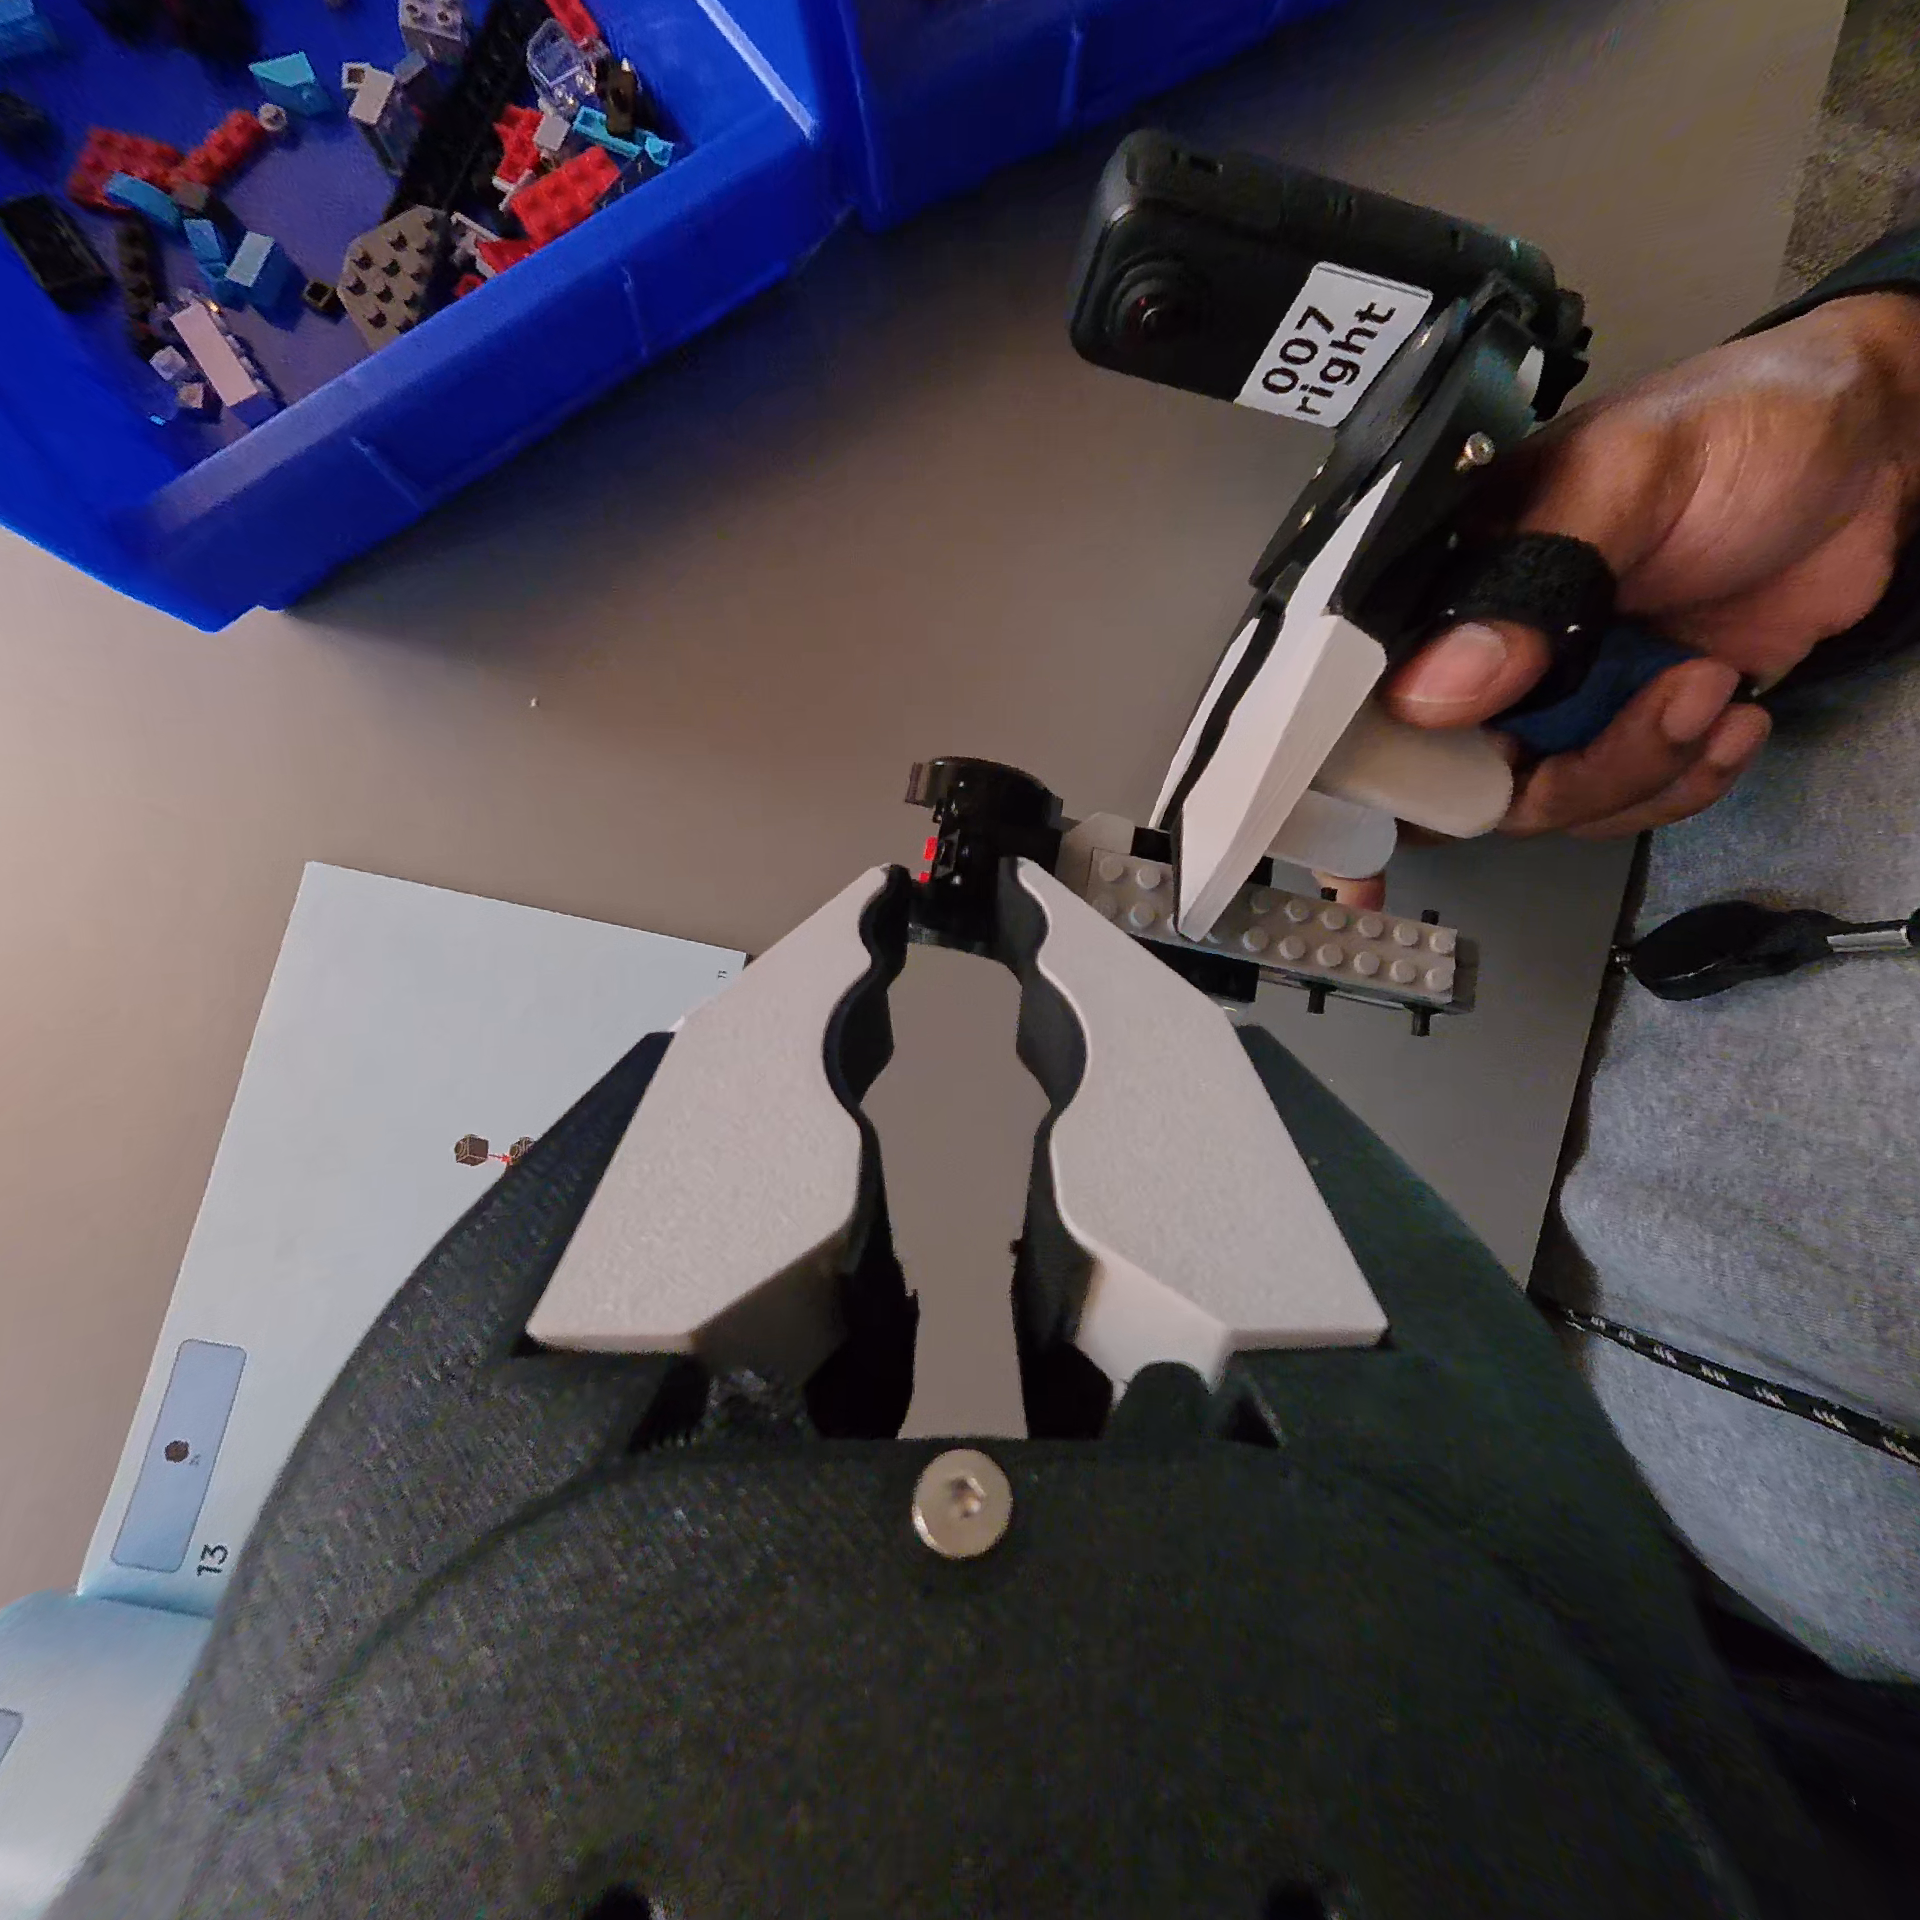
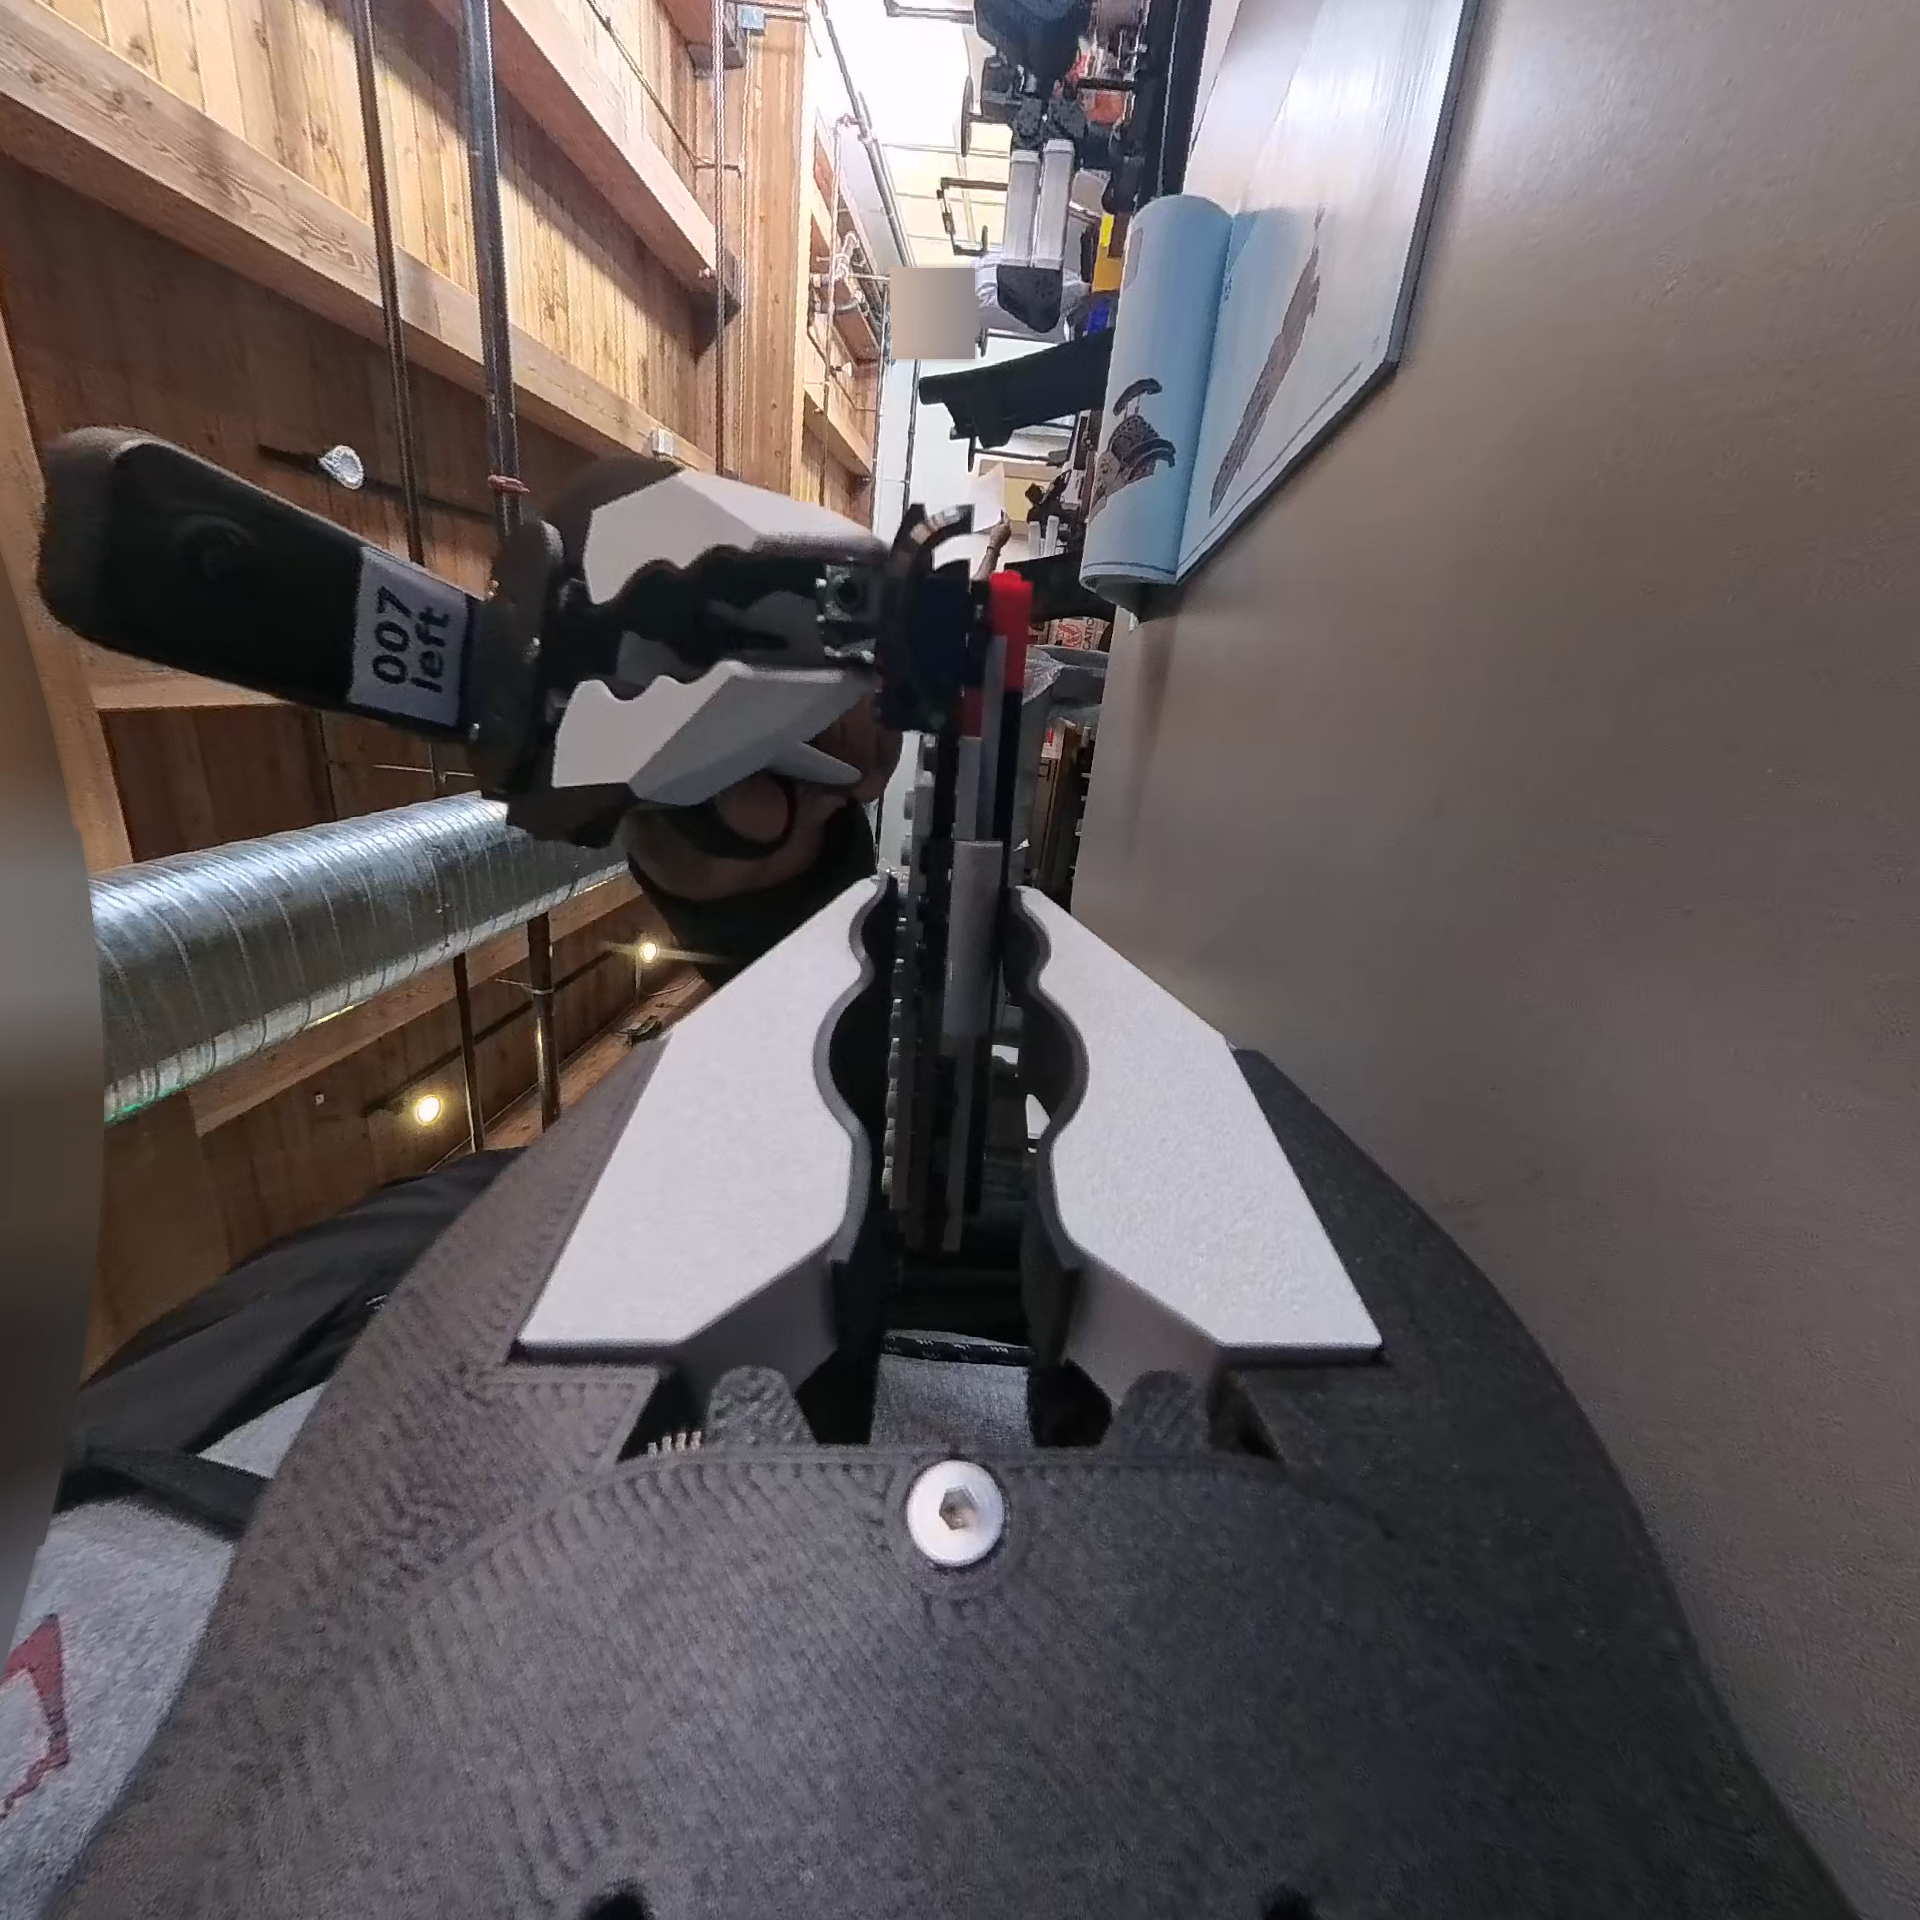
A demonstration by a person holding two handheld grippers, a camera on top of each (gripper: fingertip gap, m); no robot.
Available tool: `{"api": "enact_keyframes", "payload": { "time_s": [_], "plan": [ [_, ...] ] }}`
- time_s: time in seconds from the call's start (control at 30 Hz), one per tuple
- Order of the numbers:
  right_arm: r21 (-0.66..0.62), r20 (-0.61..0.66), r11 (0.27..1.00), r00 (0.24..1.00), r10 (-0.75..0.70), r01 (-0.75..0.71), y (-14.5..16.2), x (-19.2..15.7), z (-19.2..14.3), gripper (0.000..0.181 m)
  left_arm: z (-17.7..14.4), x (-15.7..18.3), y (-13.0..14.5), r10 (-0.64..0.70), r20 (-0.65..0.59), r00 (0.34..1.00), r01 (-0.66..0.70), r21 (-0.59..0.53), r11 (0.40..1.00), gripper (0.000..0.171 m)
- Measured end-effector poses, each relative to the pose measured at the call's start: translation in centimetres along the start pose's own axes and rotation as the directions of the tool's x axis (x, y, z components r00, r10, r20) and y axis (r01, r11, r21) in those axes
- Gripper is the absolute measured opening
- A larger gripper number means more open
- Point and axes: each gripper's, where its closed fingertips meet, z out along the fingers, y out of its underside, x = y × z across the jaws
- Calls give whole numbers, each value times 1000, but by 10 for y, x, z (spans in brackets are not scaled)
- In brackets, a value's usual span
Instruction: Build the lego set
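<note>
Left gripper (image 1: 956, 883): jaws narrowed around the black end block (image 1: 977, 831) of the lego assembly (image 1: 1288, 925), tips touching its sides. Right gripper (image 2: 951, 904): jaws pressed onto the flat faces of the same assembly, pinching its grey studded plate (image 1: 1340, 935) edgewise. The assembly is held just above the grey table (image 1: 727, 675), near the person's lap; its long axis runs from the black block, at the left gripper, along the right gripper's fingers. An open instruction booklet (image 1: 416, 1039) lies beside it; a blue bin (image 1: 623, 343) of loose bricks stands well apart.
</note>
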Motion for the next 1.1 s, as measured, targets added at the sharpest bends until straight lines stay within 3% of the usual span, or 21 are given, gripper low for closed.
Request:
{"api": "enact_keyframes", "payload": {
  "time_s": [0.2,0.3,0.37,0.47,0.57,0.67,0.77,1.1],
  "plan": [
    [4,2,1000,1000,1,-1,-1,0,0,21,-5,-1,0,-67,-21,998,67,41,997,31],
    [8,4,1000,1000,0,0,-1,0,-1,17,-12,-6,-2,-247,-88,965,257,138,957,42],
    [11,7,1000,1000,1,-1,-2,-1,-1,17,-15,-6,-3,-426,-216,879,466,193,863,52],
    [11,7,1000,1000,-4,4,-2,-1,-1,21,-14,-4,0,-601,-417,682,714,200,672,56],
    [7,6,1000,1000,-9,9,-1,-1,0,21,-8,-3,5,-674,-540,504,846,153,510,58],
    [5,2,1000,1000,-17,17,-1,-1,0,21,-4,-1,5,-681,-622,386,905,114,409,58],
    [4,-1,1000,1000,-24,24,0,-1,1,21,-2,3,1,-668,-662,341,920,91,380,57],
    [-9,-14,998,998,-55,55,2,-1,2,21,1,3,-4,-645,-694,322,926,87,368,40]
  ]
}}
